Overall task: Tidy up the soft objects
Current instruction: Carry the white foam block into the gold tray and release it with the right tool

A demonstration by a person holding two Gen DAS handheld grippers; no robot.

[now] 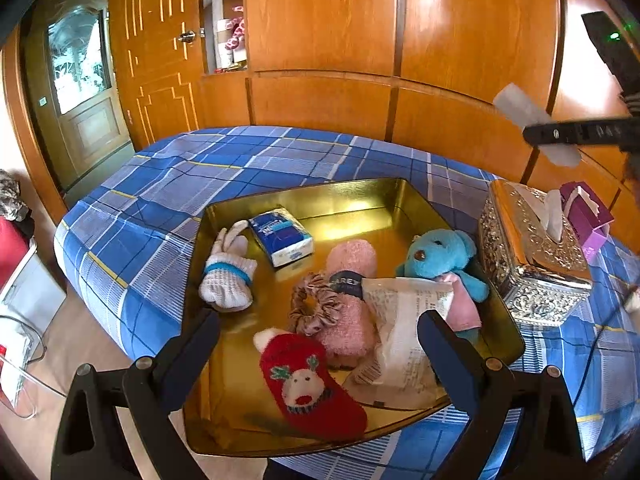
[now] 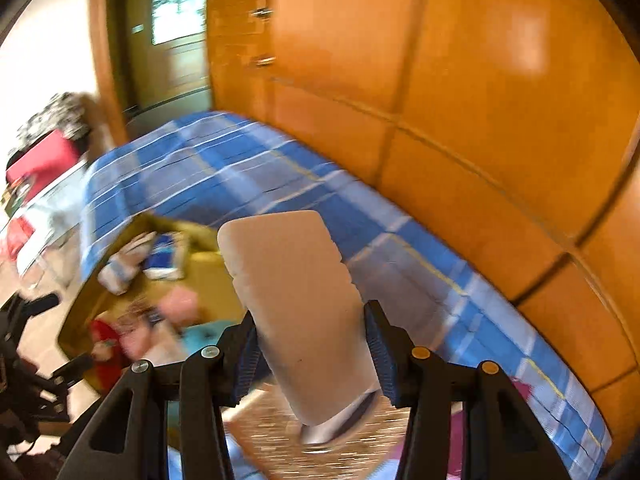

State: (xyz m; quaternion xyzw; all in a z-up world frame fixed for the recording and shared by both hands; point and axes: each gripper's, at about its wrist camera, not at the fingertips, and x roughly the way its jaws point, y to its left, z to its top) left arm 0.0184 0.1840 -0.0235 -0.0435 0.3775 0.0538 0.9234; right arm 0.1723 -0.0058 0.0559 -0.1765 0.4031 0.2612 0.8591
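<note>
A gold tray (image 1: 224, 432) on the blue plaid bed holds a red reindeer sock (image 1: 308, 388), a pink towel roll (image 1: 350, 300), a pink scrunchie (image 1: 312, 308), a white sock bundle (image 1: 228, 276), a blue tissue pack (image 1: 282, 236), a blue teddy bear (image 1: 440, 258) and a clear plastic packet (image 1: 404, 344). My left gripper (image 1: 320, 332) is open above the tray's near side. My right gripper (image 2: 312, 336) is shut on a white tissue (image 2: 296, 300), held high in the air; it shows in the left wrist view (image 1: 532, 120) at the upper right.
An ornate silver tissue box (image 1: 532, 256) stands right of the tray, with a purple box (image 1: 588, 216) behind it. A wooden wardrobe wall (image 1: 360, 40) runs behind the bed. The bed edge drops to the floor on the left, by a red bag (image 1: 10, 248).
</note>
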